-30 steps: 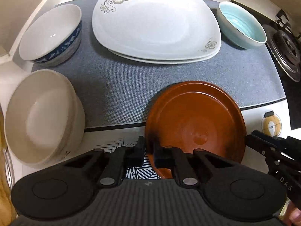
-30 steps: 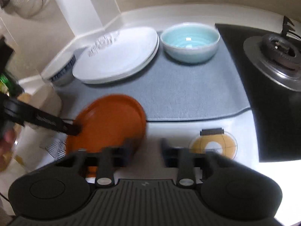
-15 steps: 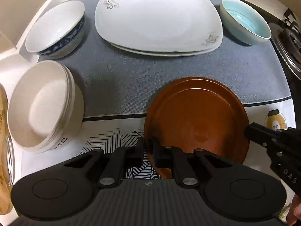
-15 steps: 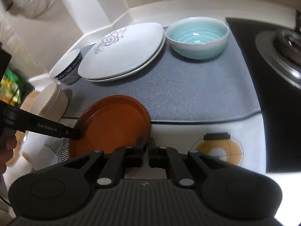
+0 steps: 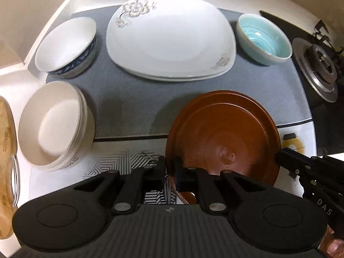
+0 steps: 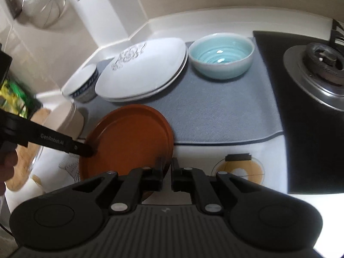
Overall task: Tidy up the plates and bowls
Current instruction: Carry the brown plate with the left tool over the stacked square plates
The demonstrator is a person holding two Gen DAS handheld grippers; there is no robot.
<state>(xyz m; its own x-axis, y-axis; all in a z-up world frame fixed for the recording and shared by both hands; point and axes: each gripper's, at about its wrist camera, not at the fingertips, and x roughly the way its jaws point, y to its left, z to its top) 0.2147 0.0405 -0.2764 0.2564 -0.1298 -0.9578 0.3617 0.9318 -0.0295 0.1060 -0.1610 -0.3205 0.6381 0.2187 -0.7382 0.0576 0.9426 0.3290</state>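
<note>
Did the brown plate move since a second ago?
Yes. The brown plate, pinched by both the left gripper and the right gripper, now reaches farther over the gray mat, toward the white plates.

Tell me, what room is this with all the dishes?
Most likely a home kitchen. A gas stove burner sits beside the white countertop, a metal strainer hangs on the wall, and bowls and plates, like the brown plate, lie on a grey drying mat.
</note>
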